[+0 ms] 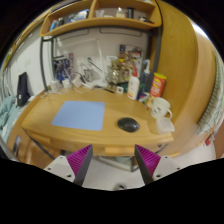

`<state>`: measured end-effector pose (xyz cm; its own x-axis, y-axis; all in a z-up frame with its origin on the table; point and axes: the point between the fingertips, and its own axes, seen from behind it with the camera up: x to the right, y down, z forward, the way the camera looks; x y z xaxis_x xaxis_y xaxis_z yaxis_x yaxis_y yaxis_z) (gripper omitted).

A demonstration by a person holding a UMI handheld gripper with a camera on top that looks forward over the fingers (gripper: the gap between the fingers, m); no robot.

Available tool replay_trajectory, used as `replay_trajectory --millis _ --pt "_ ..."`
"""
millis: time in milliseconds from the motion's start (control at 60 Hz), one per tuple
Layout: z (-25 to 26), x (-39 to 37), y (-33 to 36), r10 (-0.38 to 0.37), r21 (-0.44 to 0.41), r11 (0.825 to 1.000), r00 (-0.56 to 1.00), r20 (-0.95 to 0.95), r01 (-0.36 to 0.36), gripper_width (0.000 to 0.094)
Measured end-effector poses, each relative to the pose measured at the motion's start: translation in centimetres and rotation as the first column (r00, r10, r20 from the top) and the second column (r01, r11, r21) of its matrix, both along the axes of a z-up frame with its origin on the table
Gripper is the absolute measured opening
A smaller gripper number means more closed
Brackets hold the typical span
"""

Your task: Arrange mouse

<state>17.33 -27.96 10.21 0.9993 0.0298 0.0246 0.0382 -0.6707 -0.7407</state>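
Observation:
A dark computer mouse (128, 124) lies on the wooden desk (45, 128), just right of a light blue mouse mat (79, 115). My gripper (113, 160) is held back from the desk's near edge, well short of the mouse, which lies beyond the fingers and slightly to the right. The fingers (78, 160) with their magenta pads stand wide apart, with nothing between them.
White mugs (160, 111) stand at the desk's right end. Bottles, an orange box (158, 85) and clutter line the back of the desk against the wall. Shelves (100, 20) hang above. A dark object (22, 90) stands at the left end. Pale floor lies below the fingers.

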Motion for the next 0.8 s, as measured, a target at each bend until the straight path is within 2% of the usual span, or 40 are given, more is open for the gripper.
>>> replay_trajectory --millis 117,200,567,800 --pt "-5.0 5.1 1.0 -0.043 -0.044 0.998 0.999 0.034 0.044 0.0843" --pt "-7.0 7.2 2.8 -0.04 -0.061 0.997 0.998 0.049 0.043 0.0842" --pt "-10.2 9.5 14.4 0.033 -0.109 0.994 0.999 0.028 -0.03 0.0845" --pt "-11.9 9.7 19.6 0.035 -0.164 0.986 0.998 -0.047 -0.043 0.0793"
